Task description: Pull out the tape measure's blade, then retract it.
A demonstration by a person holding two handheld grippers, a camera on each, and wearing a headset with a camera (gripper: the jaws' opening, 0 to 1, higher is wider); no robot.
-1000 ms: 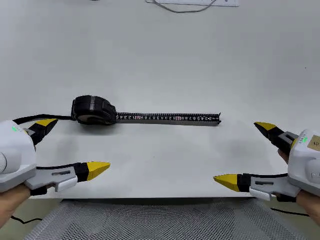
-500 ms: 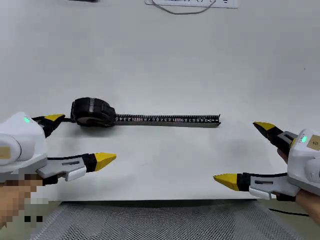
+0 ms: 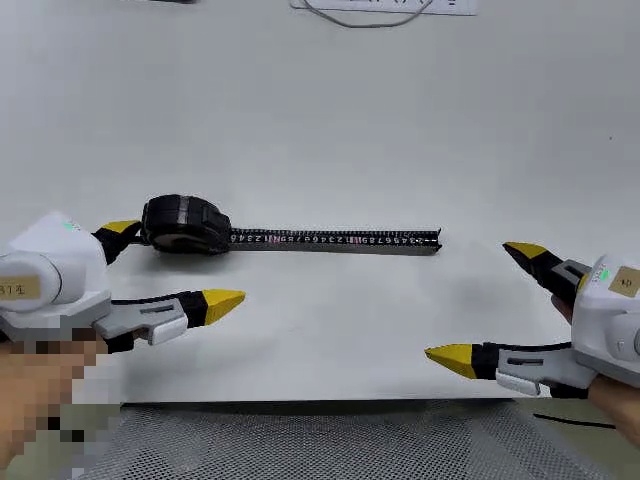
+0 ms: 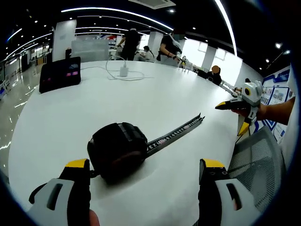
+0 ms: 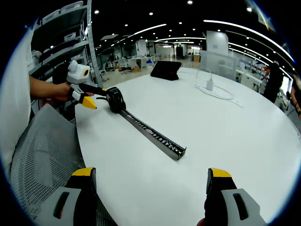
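Observation:
A black tape measure (image 3: 186,223) lies on the white table (image 3: 330,120), its blade (image 3: 335,239) drawn out to the right and flat on the surface. My left gripper (image 3: 176,266) stands open just left of and in front of the case, its far fingertip close beside the case. In the left gripper view the case (image 4: 117,150) sits between and just ahead of my jaws, and the blade (image 4: 175,134) runs off to the right. My right gripper (image 3: 488,304) hangs open to the right of the blade's hook end (image 5: 179,152), apart from it, holding nothing.
A white cable (image 3: 368,12) and a charger lie at the table's far edge. A dark tablet (image 5: 165,69) stands farther back. A grey mesh chair (image 3: 320,440) sits under the near table edge. People stand in the background of the left gripper view.
My left gripper has moved up and to the right, closer to the tape measure's case. The tape measure, blade and right gripper have stayed put.

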